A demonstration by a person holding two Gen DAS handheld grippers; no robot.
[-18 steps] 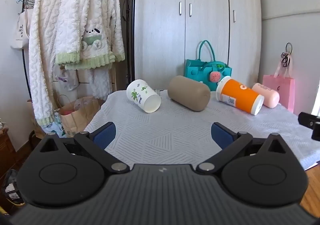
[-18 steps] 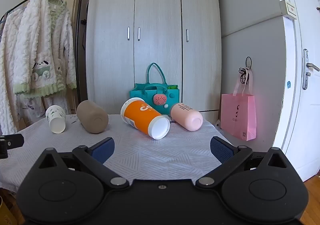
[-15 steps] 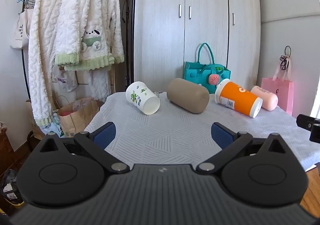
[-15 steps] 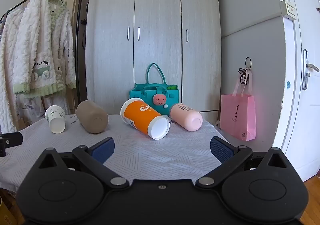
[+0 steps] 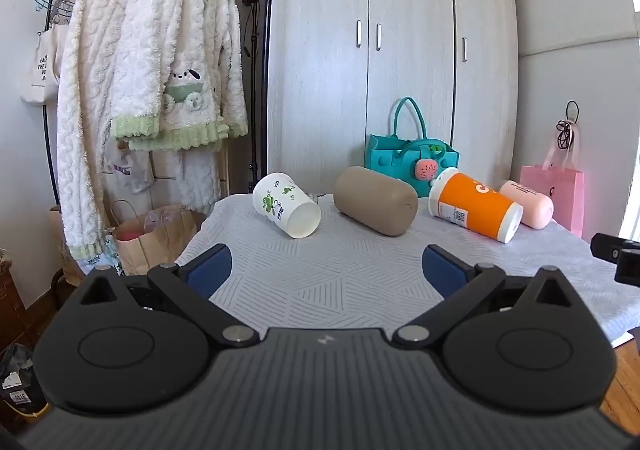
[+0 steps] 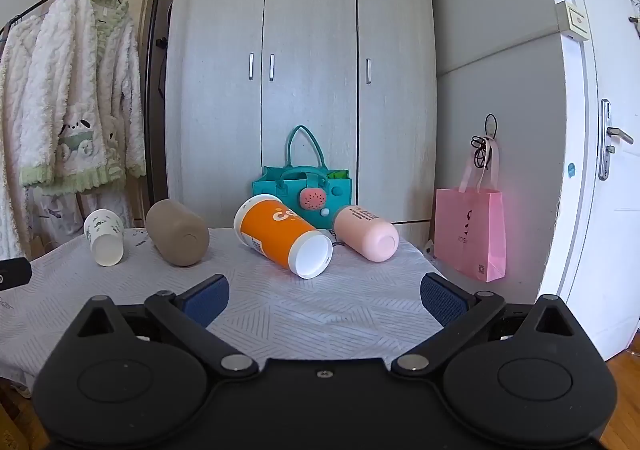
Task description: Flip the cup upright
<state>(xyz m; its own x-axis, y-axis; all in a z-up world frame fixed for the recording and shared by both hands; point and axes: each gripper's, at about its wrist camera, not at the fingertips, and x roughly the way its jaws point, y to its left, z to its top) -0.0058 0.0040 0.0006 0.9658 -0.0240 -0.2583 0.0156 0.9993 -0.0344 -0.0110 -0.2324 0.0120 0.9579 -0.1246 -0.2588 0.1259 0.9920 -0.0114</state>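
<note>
Grey patterned cloth [image 5: 328,282] covering the table, carrying four vessels in a row, all lying on their sides.

- White cup [image 5: 287,204] with green leaf print, one: lying at the left end of the row, long axis running diagonally, open mouth pointing toward the camera and to the right in the left wrist view; seen nearly mouth-on in the right wrist view [image 6: 104,236].
- Tan tumbler [image 5: 375,200], one: lying just right of the white cup, apart from it, closed end facing forward and right.
- Orange cup [image 6: 282,235] with white rim, one: lying right of centre, white end pointing toward the camera and right.
- Pink bottle [image 6: 366,233], one: lying at the right end, just beside the orange cup, possibly touching.
- Teal tote bag [image 6: 306,186], one: standing behind the row, against the wardrobe [image 6: 304,70].
- Pink paper bag [image 6: 472,232], one: hanging on the wall at right.
- Left gripper [image 5: 326,270]: hovering over the near cloth edge, blue pads spread wide, holding nothing, well short of the white cup.
- Right gripper [image 6: 324,298]: likewise spread wide, holding nothing, facing the orange cup.
</note>
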